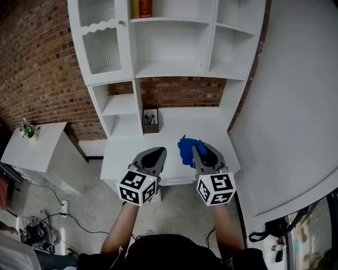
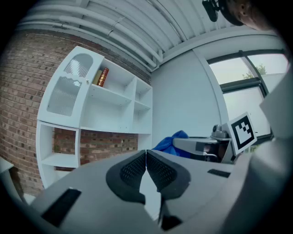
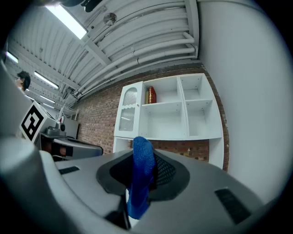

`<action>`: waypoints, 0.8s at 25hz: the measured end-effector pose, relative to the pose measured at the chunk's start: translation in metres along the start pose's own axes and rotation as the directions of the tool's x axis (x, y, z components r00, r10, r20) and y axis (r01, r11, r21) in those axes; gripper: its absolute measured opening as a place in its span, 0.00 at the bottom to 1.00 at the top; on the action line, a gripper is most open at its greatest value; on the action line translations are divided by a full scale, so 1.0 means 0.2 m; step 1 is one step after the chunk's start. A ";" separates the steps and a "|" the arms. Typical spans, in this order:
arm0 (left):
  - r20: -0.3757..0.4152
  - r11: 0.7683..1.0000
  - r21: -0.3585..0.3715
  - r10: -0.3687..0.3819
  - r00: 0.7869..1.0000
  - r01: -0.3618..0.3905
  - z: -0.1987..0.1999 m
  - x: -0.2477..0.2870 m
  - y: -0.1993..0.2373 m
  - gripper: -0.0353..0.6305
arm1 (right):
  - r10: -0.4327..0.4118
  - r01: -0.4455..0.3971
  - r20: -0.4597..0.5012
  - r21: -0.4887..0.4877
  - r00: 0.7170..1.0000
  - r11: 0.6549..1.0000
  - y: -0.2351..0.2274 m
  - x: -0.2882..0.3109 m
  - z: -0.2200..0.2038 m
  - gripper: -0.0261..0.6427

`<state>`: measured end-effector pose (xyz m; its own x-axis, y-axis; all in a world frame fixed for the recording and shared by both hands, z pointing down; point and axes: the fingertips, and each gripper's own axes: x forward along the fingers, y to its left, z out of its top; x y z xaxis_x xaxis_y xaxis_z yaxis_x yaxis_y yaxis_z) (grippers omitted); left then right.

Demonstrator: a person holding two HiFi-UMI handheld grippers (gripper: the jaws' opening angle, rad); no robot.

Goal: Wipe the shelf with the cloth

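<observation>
A white shelf unit [image 1: 174,68] stands against the brick wall, with a white desk surface [image 1: 174,137] below it. My right gripper [image 1: 196,148] is shut on a blue cloth [image 1: 187,149], held above the desk's front right part. The cloth [image 3: 139,178] sticks up between the right jaws in the right gripper view, with the shelf unit [image 3: 169,109] ahead. My left gripper [image 1: 158,154] is shut and empty, level with the right one to its left. In the left gripper view its jaws [image 2: 146,157] meet at the tips, and the blue cloth [image 2: 171,141] shows to the right.
A small box of pens [image 1: 150,120] sits at the back of the desk. Two books [image 1: 141,8] stand on the top shelf. A low white side table [image 1: 31,150] with a small plant [image 1: 30,129] is at the left. Cables [image 1: 37,227] lie on the floor.
</observation>
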<state>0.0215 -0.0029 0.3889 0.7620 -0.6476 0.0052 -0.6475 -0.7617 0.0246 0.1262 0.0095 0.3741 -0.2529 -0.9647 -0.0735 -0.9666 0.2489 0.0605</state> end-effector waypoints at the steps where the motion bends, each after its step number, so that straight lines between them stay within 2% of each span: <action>1: 0.000 1.000 0.000 -0.001 1.000 0.001 0.00 0.01 -0.01 0.08 | 0.001 -0.001 0.000 0.002 1.000 1.000 -0.01 0.00 0.00 0.17; 20: -0.021 0.999 -0.004 0.050 0.999 -0.050 -0.06 0.04 -0.07 0.08 | 0.047 -0.046 -0.013 0.054 0.999 0.997 -0.12 -0.03 -0.09 0.17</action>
<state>0.0379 0.0026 0.4008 0.7289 -0.6840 0.0274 -0.6846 -0.7284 0.0285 0.1513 0.0071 0.3915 -0.2978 -0.9529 -0.0578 -0.9546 0.2977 0.0102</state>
